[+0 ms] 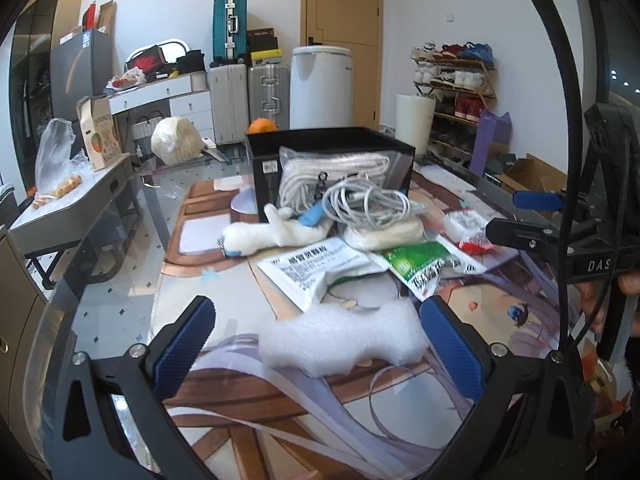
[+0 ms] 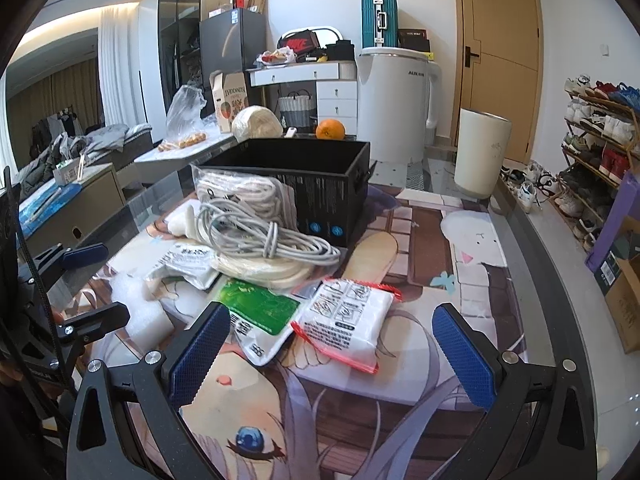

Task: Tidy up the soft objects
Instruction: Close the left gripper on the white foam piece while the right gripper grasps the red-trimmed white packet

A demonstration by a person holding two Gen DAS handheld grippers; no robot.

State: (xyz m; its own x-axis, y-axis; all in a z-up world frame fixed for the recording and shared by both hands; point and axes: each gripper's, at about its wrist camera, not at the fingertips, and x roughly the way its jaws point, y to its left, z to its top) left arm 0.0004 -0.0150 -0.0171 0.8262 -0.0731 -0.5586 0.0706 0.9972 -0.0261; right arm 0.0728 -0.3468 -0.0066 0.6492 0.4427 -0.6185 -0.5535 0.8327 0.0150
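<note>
A white foam piece (image 1: 344, 340) lies on the printed mat between the wide-apart blue pads of my left gripper (image 1: 320, 344), which is open. Beyond it lie a white printed pouch (image 1: 316, 268), a green packet (image 1: 416, 268), a white plush toy (image 1: 268, 236), a grey cable coil (image 1: 368, 204) and a bagged white rope (image 1: 332, 172) leaning on the black box (image 1: 328, 140). My right gripper (image 2: 332, 348) is open above the green packet (image 2: 260, 312) and a red-edged white pack (image 2: 348, 320). The right gripper (image 1: 520, 224) also shows at the right of the left wrist view.
The black box (image 2: 332, 184) stands open behind the cable coil (image 2: 256, 236). A glass table edge (image 2: 532, 240) curves at the right, with a white bin (image 2: 482, 152) and shoe rack (image 2: 600, 140) beyond. Suitcases (image 1: 248, 88) and a side cabinet (image 1: 76, 208) stand left.
</note>
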